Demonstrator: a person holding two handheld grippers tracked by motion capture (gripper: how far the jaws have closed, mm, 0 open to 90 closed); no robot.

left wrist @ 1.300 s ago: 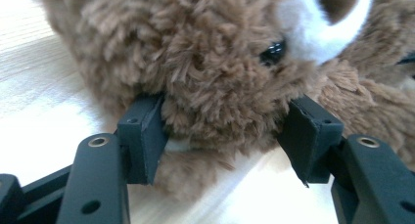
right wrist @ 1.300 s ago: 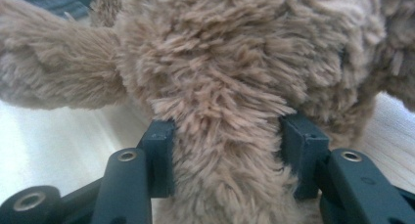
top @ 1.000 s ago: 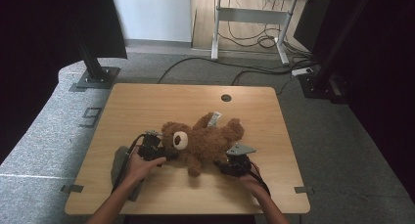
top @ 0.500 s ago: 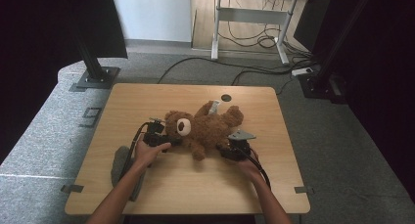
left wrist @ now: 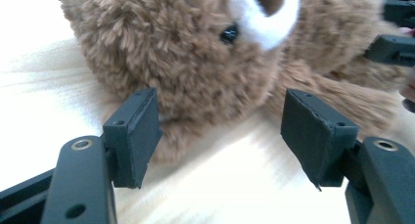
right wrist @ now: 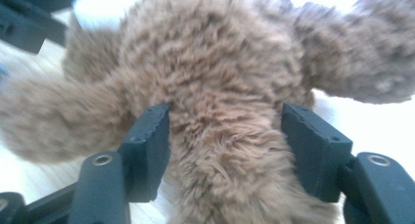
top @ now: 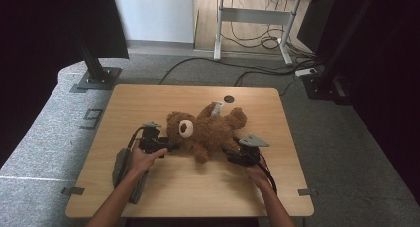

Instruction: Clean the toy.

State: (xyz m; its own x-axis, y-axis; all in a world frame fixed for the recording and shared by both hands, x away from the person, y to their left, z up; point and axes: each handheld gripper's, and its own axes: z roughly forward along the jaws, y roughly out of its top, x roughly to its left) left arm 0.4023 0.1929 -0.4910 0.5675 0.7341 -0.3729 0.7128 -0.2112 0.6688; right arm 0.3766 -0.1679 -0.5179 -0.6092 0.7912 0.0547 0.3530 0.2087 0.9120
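The wooden table (top: 148, 187) carries a brown teddy bear (top: 208, 130) lying near its middle, head toward the left gripper (top: 166, 146). That gripper's jaws have just been opening and stand wide at the bear's head, pads clear of the fur. At the bear's other end, the right gripper (top: 229, 155) has just been opening too, a furry limb loose between its jaws
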